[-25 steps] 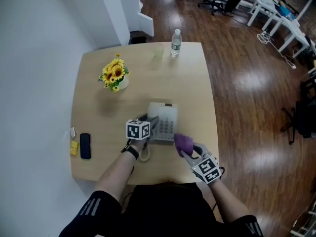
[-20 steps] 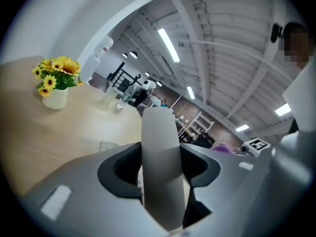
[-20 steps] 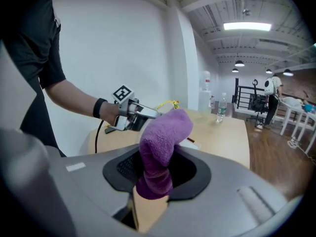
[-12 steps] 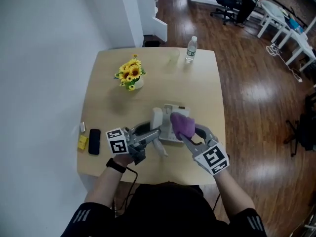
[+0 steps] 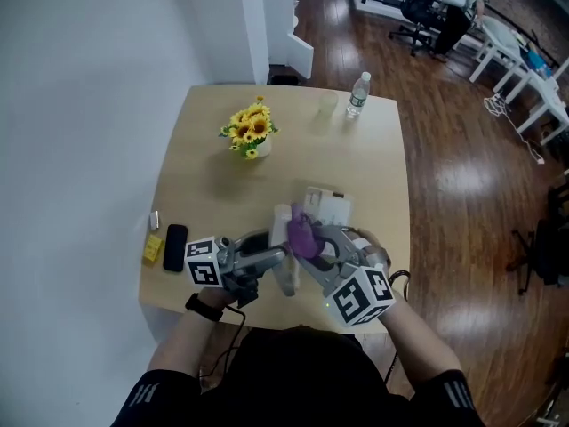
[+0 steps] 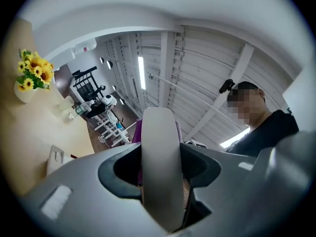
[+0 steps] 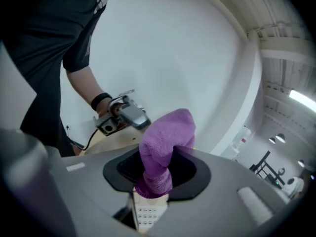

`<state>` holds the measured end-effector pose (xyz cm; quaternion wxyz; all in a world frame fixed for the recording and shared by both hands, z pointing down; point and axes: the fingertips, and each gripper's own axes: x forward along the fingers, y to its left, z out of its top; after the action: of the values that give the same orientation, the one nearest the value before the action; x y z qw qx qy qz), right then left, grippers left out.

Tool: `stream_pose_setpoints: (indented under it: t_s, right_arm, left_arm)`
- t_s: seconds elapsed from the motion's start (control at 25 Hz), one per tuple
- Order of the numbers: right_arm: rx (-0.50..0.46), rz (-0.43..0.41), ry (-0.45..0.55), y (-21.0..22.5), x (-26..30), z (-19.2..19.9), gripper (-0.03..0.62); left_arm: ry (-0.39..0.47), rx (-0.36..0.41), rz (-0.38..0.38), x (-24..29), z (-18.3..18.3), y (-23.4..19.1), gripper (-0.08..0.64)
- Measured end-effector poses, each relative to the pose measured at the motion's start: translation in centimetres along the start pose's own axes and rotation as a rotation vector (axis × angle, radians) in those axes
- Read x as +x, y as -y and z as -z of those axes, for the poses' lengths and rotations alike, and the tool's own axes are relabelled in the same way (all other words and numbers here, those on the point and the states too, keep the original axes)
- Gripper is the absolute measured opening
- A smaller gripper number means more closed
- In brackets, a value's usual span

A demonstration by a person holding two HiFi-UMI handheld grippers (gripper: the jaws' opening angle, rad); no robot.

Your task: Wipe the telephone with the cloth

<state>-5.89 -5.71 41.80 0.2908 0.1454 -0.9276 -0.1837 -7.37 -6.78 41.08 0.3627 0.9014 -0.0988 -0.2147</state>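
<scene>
The white telephone handset [image 5: 283, 219] is lifted above the wooden table [image 5: 213, 185], and my left gripper [image 5: 281, 258] is shut on it. In the left gripper view the handset [image 6: 160, 167] fills the gap between the jaws. My right gripper [image 5: 307, 243] is shut on a purple cloth [image 5: 300, 236], and the cloth lies against the handset. In the right gripper view the cloth [image 7: 165, 147] bulges out of the jaws, with the telephone's keypad [image 7: 145, 214] below it. The telephone base [image 5: 327, 207] sits on the table just beyond both grippers.
A vase of sunflowers [image 5: 252, 130] stands at the back left of the table. A water bottle [image 5: 358, 93] and a glass [image 5: 327, 103] stand at the far edge. A black mobile phone [image 5: 175, 242] and a small yellow thing [image 5: 153, 248] lie near the left edge.
My left gripper has lifted the handset off the base and tipped it upward. My right gripper has risen, rolled and brought the cloth against the handset.
</scene>
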Motion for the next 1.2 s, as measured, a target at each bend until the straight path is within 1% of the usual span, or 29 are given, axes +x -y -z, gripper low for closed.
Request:
stream_pose_setpoints:
  t_s: [0.08,0.12,0.2,0.28,0.32,0.4,0.48,0.64,0.72,0.8,0.88,0.96,1.0,1.04,1.08,1.2]
  right_arm:
    - [-0.032,-0.04,-0.023,-1.6,0.0,0.5,0.13]
    - [-0.029,-0.034,-0.027,-1.6,-0.1,0.5,0.13]
    - [0.024,0.023,-0.003,0.1,-0.5,0.0,0.131]
    - [0.095,0.082,0.044,2.6,-0.9,-1.0,0.132]
    - [0.116,0.094,0.062,3.4,-1.0,-1.5,0.132]
    - [0.112,0.092,0.078,3.7,-0.9,-2.3,0.13]
    - [0.093,0.065,0.072,2.9,-0.9,-2.5,0.13]
    - [0.055,-0.036,0.035,-0.1,-1.0,-1.7,0.129]
    - [0.033,-0.079,0.009,-1.6,-1.1,-1.0,0.129]
    - [0.068,-0.098,0.01,-2.4,-1.6,-0.3,0.13]
    - [0.166,-0.111,0.049,-2.5,-2.2,-0.1,0.13]
    - [0.272,-0.143,0.104,-2.4,-2.6,-0.5,0.13]
    - [0.304,-0.162,0.117,-2.5,-2.6,-0.6,0.132]
    - [0.315,-0.179,0.119,-2.7,-2.6,-0.8,0.131]
    - [0.306,-0.192,0.113,-3.0,-2.5,-0.8,0.13]
    - [0.217,-0.232,0.076,-4.5,-2.0,-1.0,0.131]
  left_arm:
    - [0.013,-0.011,0.01,-0.5,-0.1,0.2,0.221]
    - [0.016,-0.016,0.019,-0.6,-0.1,0.3,0.221]
    - [0.006,-0.016,0.043,-0.5,0.1,0.8,0.221]
    - [-0.016,-0.012,0.058,-0.2,0.5,1.1,0.221]
    - [-0.02,-0.013,0.062,0.0,0.6,1.2,0.221]
    - [-0.008,-0.017,0.069,0.1,0.5,1.4,0.221]
    - [0.002,-0.015,0.069,0.1,0.2,1.6,0.221]
    - [0.014,-0.015,0.054,-0.1,-0.2,1.5,0.221]
    - [0.038,-0.016,0.049,-0.3,-0.7,1.4,0.221]
    - [0.08,-0.019,0.056,-0.4,-1.8,1.4,0.221]
    - [0.123,-0.019,0.071,-0.5,-3.0,1.6,0.221]
    - [0.156,-0.019,0.085,-0.6,-3.9,1.8,0.221]
    - [0.167,-0.019,0.091,-0.6,-4.3,1.8,0.221]
    - [0.176,-0.019,0.096,-0.6,-4.6,1.9,0.221]
    - [0.184,-0.019,0.102,-0.5,-4.9,1.9,0.221]
    - [0.21,-0.031,0.121,-0.2,-5.4,2.1,0.219]
